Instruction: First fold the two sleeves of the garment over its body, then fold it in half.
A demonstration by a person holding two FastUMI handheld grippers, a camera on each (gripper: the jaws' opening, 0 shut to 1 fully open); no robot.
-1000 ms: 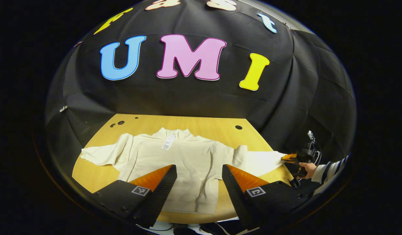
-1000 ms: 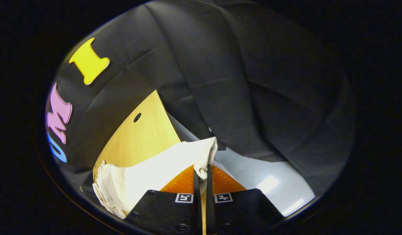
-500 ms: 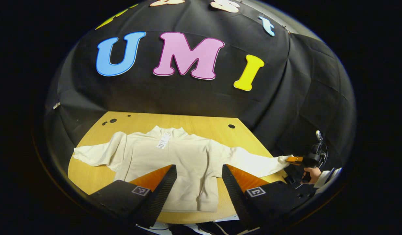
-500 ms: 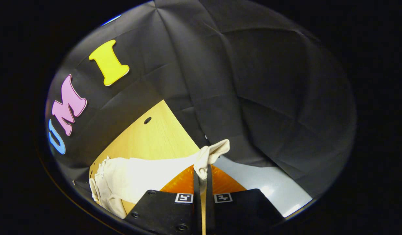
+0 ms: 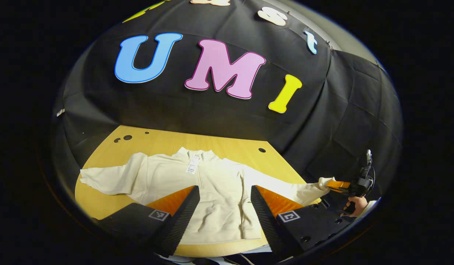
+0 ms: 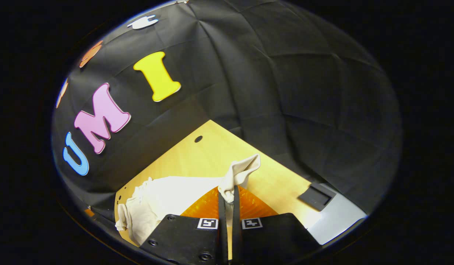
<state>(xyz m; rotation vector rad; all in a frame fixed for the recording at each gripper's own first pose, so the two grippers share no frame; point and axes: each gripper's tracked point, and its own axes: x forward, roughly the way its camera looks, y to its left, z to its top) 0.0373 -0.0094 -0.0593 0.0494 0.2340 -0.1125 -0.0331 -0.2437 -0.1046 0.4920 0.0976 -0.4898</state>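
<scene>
The cream garment (image 5: pixel 208 191) lies flat on the wooden surface (image 5: pixel 227 141), collar toward the booth wall and hem toward the near edge, so its body runs front to back while the two sleeves stretch out sideways along the surface's length. It looks soft, light and limp, a knit that will sag and crease wherever it is not supported, so the cuffs and hem corners are the sensible places to pinch it. The right tool (image 6: pixel 229 198) has its fingers closed on the cuff of the right sleeve (image 6: pixel 175 189), which is drawn out taut past the surface's end; in the left gripper view the same tool sits at the far right, with a hand (image 5: pixel 354 204) on its grip. The left tool (image 5: pixel 225 206) hangs above the hem with its fingers spread, holding nothing. The left sleeve (image 5: pixel 109 176) lies loose and slightly rumpled.
</scene>
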